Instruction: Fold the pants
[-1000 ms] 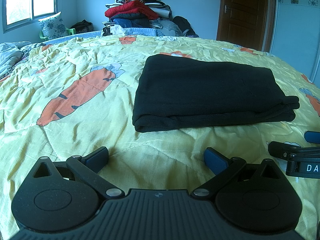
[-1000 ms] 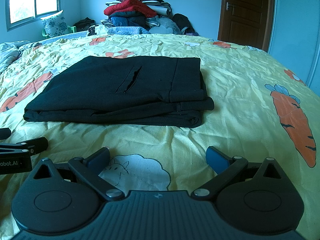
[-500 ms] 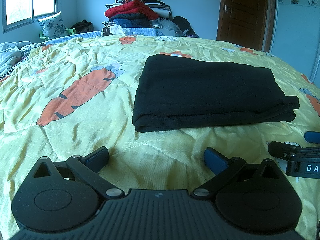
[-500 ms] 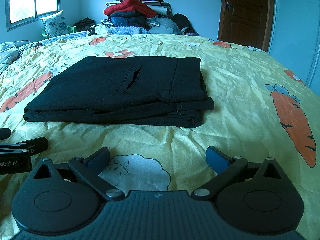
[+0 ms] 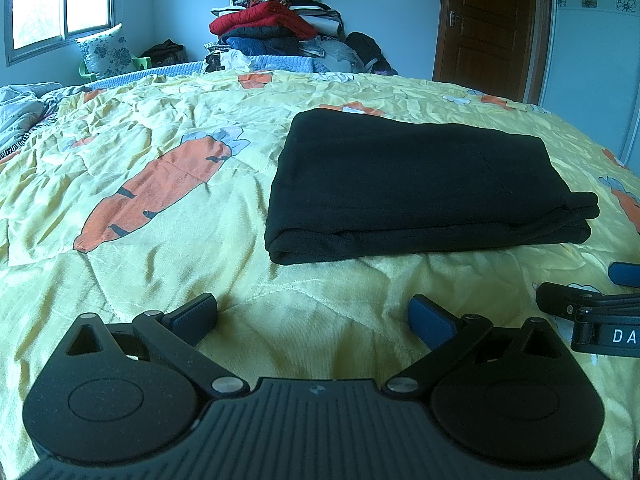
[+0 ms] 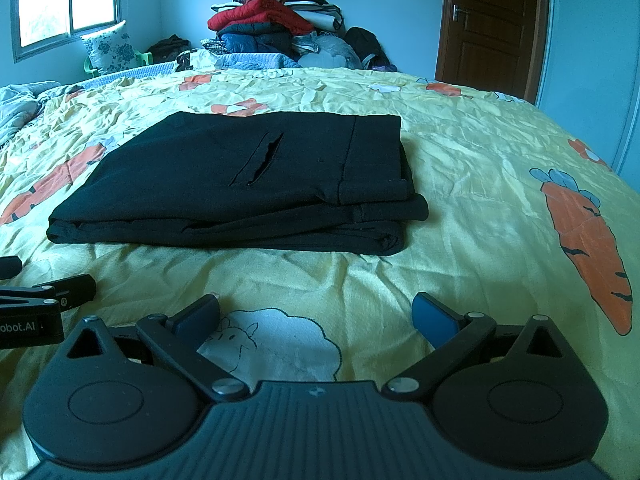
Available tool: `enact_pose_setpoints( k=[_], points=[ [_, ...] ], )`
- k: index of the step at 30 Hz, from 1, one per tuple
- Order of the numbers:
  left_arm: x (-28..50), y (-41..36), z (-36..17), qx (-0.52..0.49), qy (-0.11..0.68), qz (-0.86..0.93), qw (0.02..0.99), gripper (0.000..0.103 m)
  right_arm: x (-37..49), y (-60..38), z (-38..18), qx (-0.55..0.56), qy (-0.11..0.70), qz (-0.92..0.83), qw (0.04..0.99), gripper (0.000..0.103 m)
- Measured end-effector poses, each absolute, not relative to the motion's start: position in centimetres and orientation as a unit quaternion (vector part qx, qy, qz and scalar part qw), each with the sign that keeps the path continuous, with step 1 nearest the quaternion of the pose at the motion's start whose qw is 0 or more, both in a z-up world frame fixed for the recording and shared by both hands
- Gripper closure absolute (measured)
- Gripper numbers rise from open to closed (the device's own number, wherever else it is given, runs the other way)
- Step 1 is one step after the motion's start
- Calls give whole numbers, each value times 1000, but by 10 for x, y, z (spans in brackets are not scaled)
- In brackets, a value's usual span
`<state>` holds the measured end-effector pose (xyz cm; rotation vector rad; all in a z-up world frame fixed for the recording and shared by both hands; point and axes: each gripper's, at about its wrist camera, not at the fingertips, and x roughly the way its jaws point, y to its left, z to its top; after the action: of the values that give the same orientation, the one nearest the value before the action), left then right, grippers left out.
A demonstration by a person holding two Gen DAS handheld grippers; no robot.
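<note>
The black pants point(image 5: 420, 184) lie folded in a flat rectangle on the yellow carrot-print quilt point(image 5: 160, 208). In the right wrist view the pants point(image 6: 240, 184) show a pocket slit on top and stacked layers at the near edge. My left gripper point(image 5: 312, 312) is open and empty, resting low on the quilt in front of the pants' left corner. My right gripper point(image 6: 316, 310) is open and empty, in front of the pants' right part. Each gripper shows at the edge of the other's view: the right one point(image 5: 592, 308), the left one point(image 6: 40, 296).
A tall pile of clothes point(image 5: 276, 28) stands at the far end of the bed. A floral pillow point(image 5: 106, 54) sits under the window at the far left. A brown door point(image 5: 492, 28) is at the far right. A crumpled blanket point(image 5: 20, 108) lies at the left edge.
</note>
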<state>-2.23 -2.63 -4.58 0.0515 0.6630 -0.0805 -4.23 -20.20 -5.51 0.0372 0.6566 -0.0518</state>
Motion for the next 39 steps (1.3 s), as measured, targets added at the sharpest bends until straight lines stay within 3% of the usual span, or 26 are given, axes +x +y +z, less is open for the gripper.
enact_pose_setpoints(
  k=[39],
  points=[
    [-22,-26,-46,25,325,-39,944,0,-45,-198,-55,20,321,-37,946,0]
  ],
)
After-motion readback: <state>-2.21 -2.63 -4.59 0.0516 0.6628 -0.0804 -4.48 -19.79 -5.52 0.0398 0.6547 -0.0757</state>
